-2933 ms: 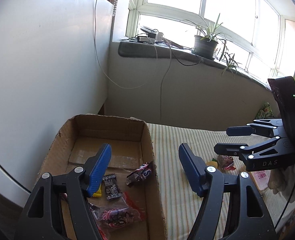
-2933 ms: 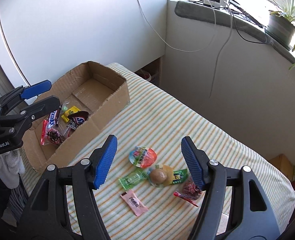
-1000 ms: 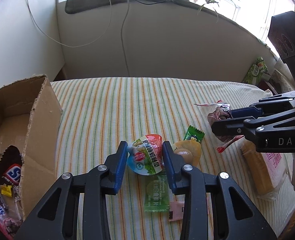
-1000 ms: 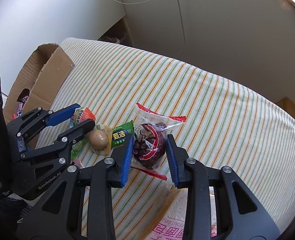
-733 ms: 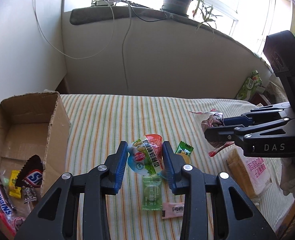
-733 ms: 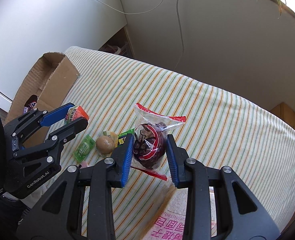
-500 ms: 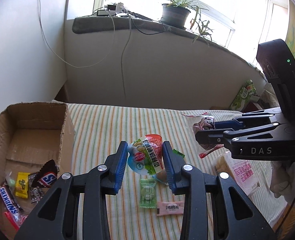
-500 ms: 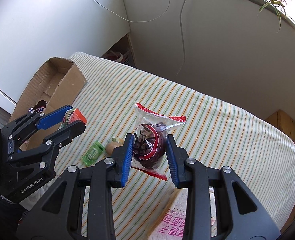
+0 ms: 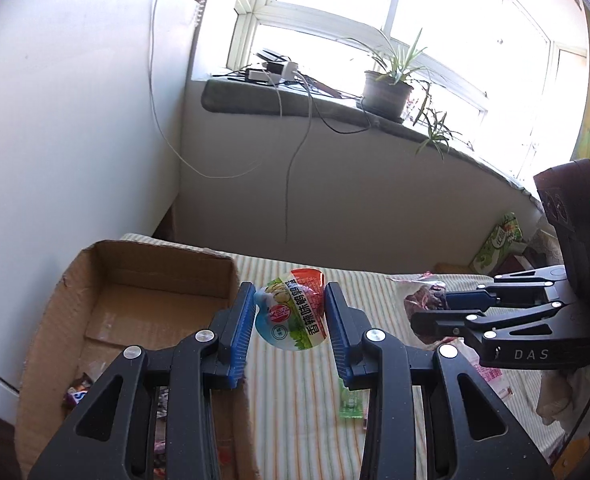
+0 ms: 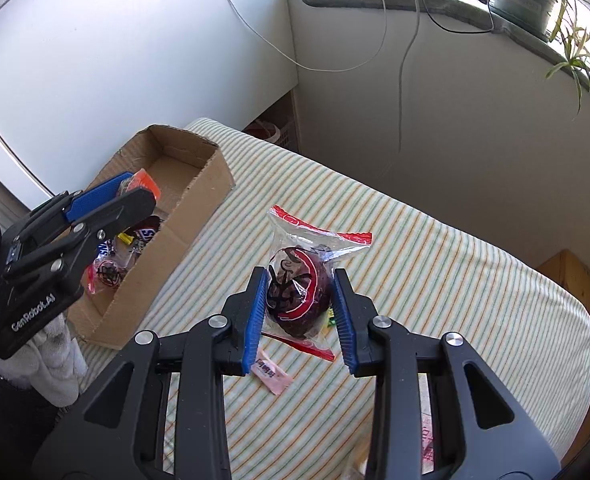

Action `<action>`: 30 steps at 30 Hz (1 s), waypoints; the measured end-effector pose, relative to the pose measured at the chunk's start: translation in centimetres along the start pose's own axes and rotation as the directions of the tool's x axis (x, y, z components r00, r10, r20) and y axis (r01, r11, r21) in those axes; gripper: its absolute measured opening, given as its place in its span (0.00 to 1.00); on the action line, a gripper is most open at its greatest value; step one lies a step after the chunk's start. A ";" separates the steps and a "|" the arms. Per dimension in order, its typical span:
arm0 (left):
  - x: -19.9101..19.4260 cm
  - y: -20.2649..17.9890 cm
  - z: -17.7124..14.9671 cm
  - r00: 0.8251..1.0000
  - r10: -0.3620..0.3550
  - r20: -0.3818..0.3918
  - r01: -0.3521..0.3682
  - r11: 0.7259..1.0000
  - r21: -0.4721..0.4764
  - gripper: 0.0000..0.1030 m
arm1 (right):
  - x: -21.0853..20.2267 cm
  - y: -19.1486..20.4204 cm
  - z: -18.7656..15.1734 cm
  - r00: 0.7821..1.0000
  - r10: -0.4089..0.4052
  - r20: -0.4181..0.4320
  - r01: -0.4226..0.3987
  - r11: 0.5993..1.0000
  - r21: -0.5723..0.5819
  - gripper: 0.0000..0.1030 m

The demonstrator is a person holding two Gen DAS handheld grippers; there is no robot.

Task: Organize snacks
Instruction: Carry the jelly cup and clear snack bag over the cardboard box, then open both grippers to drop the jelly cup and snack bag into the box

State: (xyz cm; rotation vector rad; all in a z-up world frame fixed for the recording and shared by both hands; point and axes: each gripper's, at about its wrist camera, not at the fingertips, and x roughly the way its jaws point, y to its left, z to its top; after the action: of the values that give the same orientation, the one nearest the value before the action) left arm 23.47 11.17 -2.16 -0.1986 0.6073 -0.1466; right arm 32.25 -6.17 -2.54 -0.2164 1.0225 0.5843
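My left gripper (image 9: 289, 322) is shut on a round jelly cup (image 9: 291, 314) with a red, green and blue lid, held in the air beside the near right wall of the cardboard box (image 9: 155, 276). In the right wrist view the left gripper (image 10: 129, 192) hangs over the box (image 10: 199, 204), which holds several wrapped snacks (image 10: 113, 264). My right gripper (image 10: 299, 308) is shut on a clear bag with a dark red snack (image 10: 299, 290), held above the striped cloth (image 10: 435, 280). It also shows in the left wrist view (image 9: 423, 316).
A pink candy (image 10: 273, 370) and a green candy (image 9: 351, 400) lie on the cloth. A pink-printed packet (image 9: 491, 372) lies at the right. A wall, hanging cables (image 9: 295, 152) and a windowsill with a potted plant (image 9: 387, 92) stand behind the table.
Both grippers have lifted and moved left toward the box with their snacks held. The box now fills more of the left wrist view, and the loose candies on the cloth have dropped behind.
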 end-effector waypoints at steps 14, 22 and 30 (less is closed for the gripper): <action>-1.7 7.6 -0.4 0.988 0.153 0.017 -0.151 0.985 -0.082 0.33 | 1.6 9.6 1.2 0.994 0.109 0.003 -0.108 0.984 -0.141 0.33; -2.2 8.9 -0.9 0.986 0.169 0.007 -0.167 0.981 -0.098 0.33 | 2.9 13.4 0.9 0.986 0.165 -0.031 -0.167 0.967 -0.194 0.33; -2.3 9.5 -0.8 0.981 0.193 -0.001 -0.192 0.977 -0.092 0.32 | 3.8 15.5 0.1 0.979 0.194 -0.062 -0.203 0.952 -0.230 0.33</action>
State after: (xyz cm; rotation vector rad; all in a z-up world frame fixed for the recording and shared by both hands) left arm 21.86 20.70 -3.74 -0.2280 0.6223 0.0698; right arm 25.24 8.06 -4.23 -0.3368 1.0185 0.8897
